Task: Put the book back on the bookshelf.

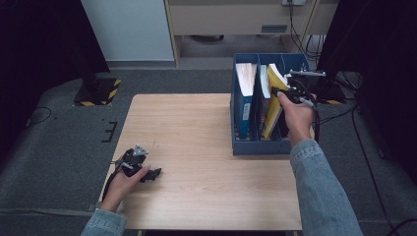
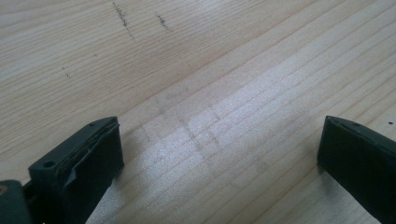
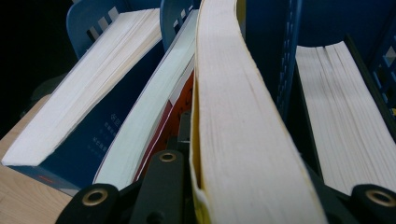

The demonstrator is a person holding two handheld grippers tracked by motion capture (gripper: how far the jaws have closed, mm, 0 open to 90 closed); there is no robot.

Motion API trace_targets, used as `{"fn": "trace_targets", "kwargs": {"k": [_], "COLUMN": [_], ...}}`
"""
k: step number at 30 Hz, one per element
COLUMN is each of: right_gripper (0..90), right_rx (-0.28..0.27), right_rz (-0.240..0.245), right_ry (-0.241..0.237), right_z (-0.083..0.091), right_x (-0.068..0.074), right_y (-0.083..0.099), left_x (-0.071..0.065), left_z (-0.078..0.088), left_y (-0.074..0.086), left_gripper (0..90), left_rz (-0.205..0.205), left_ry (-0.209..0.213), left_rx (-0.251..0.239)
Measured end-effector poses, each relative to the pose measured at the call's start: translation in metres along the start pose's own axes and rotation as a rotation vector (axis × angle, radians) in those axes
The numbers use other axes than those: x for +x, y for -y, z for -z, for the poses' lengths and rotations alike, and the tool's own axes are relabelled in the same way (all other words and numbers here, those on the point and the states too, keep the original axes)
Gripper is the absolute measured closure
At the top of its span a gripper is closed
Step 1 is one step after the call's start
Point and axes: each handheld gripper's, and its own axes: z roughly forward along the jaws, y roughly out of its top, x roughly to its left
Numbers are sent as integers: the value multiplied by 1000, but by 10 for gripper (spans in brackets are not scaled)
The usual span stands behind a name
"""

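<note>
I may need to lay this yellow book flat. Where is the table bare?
The wooden table is bare from the left gripper across to the blue file rack, and along the near edge. Crowded: the rack's slots, where the right gripper grips the yellow book.

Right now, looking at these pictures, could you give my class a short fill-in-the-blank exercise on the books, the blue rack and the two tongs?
1. The right tongs are shut on the book with the ____ cover.
2. The thick books stand in a ____ plastic file rack.
3. The left tongs rest on the light wooden table with their jaws ____.
4. In the rack's leftmost compartment stands a book with a dark ____ cover.

Missing words: yellow; blue; open; blue
</note>
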Motion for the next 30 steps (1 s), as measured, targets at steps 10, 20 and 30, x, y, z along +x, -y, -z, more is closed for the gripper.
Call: {"fn": "trace_targets", "kwargs": {"k": [10,20,30], "right_gripper": [747,747,747], "right_rx": [1,14,29], "right_rz": [-1,5,8], "right_ry": [-4,2,9], "right_z": [-5,-10,-15], "right_x": [-2,-2,-4], "right_y": [5,10,16], "left_x": [0,0,0], "left_z": [0,0,0], "left_y": [0,0,0], "left_gripper": [0,0,0], "left_rz": [0,0,4], "left_ry": [0,0,1], "left_rx": [-1,-1,-1]}}
